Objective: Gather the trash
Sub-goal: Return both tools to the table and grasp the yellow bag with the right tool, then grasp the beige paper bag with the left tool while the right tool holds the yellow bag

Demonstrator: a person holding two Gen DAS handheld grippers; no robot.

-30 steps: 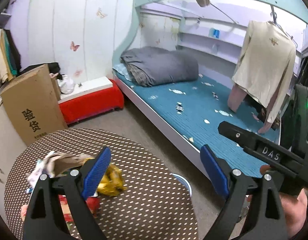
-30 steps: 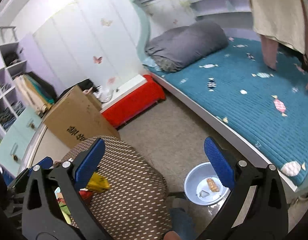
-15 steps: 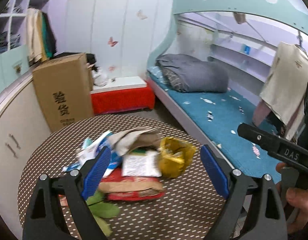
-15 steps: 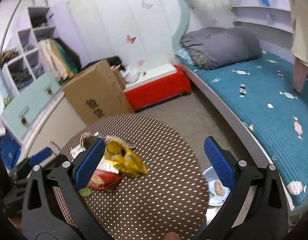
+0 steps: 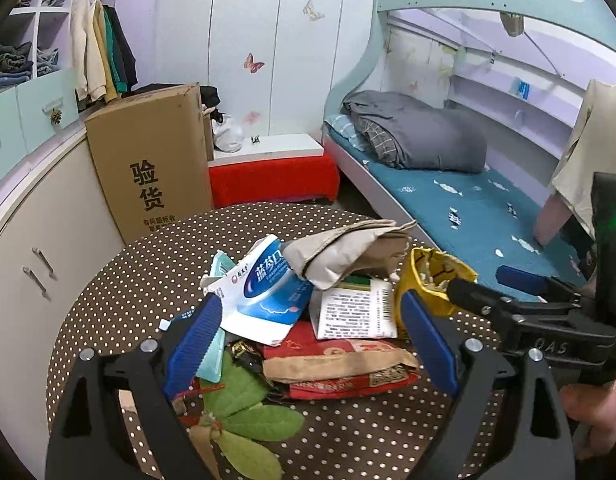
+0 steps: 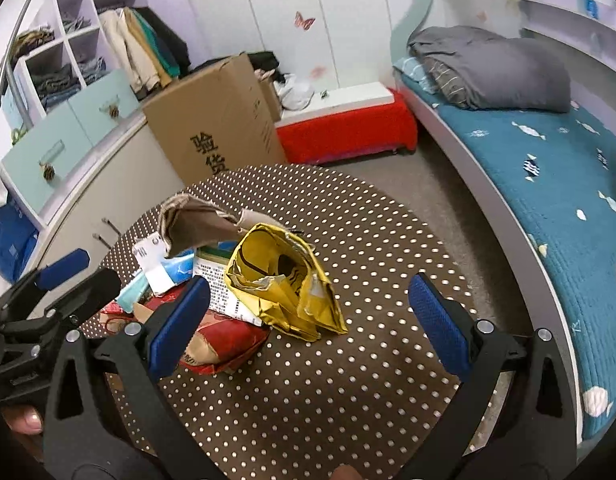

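A pile of trash lies on a round brown polka-dot table (image 5: 156,280): a yellow foil bag (image 6: 284,284), a blue-and-white carton (image 5: 268,292), a crumpled brown paper bag (image 5: 348,252), a white printed packet (image 5: 354,312), a red-and-tan wrapper (image 5: 340,372) and green leaves (image 5: 244,412). My left gripper (image 5: 308,344) is open and empty, just above the near side of the pile. My right gripper (image 6: 304,320) is open and empty, with the yellow bag between its fingers' line and slightly beyond. Each gripper shows at the edge of the other's view.
A tall cardboard box (image 5: 156,160) stands behind the table beside white cabinets (image 5: 36,240). A red bench (image 5: 272,176) and a bunk bed with a teal mattress (image 6: 548,168) and grey duvet lie beyond. Grey floor runs between the table and the bed.
Both grippers have swung left and down from the bed and floor towards the table, so the trash pile now sits centred and close. The floor basin has left view. Both stay open.
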